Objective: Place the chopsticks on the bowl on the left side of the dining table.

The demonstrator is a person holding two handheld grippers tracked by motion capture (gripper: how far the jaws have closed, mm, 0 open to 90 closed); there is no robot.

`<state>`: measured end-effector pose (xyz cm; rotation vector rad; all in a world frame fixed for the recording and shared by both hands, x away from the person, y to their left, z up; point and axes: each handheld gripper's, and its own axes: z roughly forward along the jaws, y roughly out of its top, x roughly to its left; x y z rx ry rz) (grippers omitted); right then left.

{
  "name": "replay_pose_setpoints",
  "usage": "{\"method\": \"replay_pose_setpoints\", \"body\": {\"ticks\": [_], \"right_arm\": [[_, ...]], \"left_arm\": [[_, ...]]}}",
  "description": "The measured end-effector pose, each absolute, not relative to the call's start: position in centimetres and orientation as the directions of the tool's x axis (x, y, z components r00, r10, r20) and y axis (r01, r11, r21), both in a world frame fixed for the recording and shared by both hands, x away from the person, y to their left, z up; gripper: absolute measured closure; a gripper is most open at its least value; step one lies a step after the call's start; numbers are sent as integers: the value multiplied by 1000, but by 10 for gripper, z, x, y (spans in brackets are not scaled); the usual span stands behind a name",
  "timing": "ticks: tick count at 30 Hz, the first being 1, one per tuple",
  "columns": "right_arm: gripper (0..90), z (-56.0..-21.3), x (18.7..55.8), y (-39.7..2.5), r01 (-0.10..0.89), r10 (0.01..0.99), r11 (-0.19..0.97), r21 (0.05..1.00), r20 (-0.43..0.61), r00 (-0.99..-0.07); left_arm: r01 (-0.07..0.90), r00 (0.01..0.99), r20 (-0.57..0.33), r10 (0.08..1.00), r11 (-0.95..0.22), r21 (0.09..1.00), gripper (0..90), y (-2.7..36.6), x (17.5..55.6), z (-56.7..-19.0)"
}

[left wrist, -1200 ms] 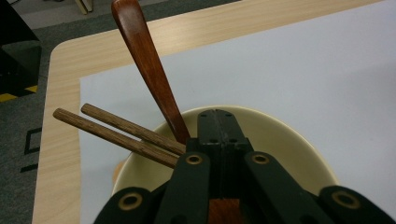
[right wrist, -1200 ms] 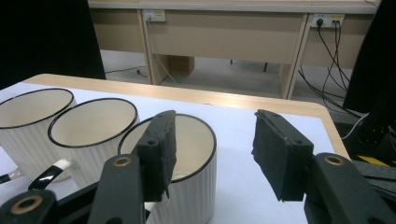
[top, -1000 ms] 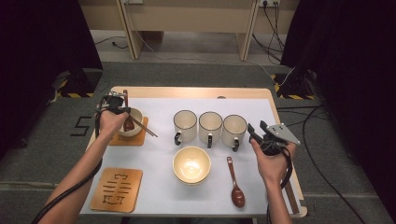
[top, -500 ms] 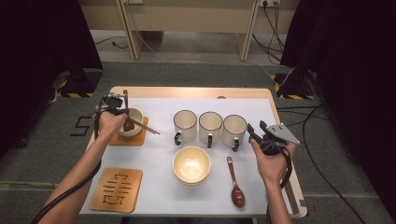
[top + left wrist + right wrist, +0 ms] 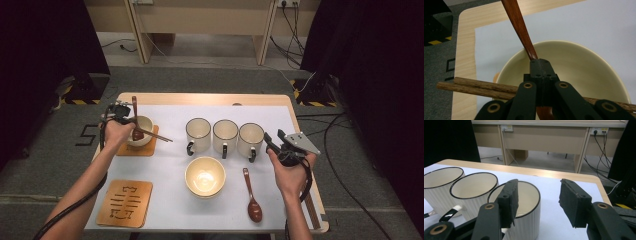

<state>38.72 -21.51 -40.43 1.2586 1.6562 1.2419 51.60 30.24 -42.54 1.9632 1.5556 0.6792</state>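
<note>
The left gripper (image 5: 131, 116) stays clenched on the wooden spoon (image 5: 135, 112), now tipped upright in the small bowl (image 5: 142, 131); right gripper (image 5: 274, 145) waits released beside the mugs (image 5: 225, 132).

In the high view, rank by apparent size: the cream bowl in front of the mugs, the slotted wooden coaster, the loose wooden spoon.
1. Slotted wooden coaster, largest footprint.
2. Cream bowl in front of the mugs, slightly smaller; the coaster lies nearer the camera, so this order is unsure.
3. Loose wooden spoon, long but clearly slimmest.
</note>
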Motion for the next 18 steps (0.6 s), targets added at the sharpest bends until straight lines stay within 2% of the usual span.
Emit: {"method": "replay_pose_setpoints", "body": {"ticks": [18], "right_arm": [[495,-405,388,-214,287,959,74,955,11,-284]], "left_arm": [[736,188,47,981,-172,654,893,304,512,-429]]}}
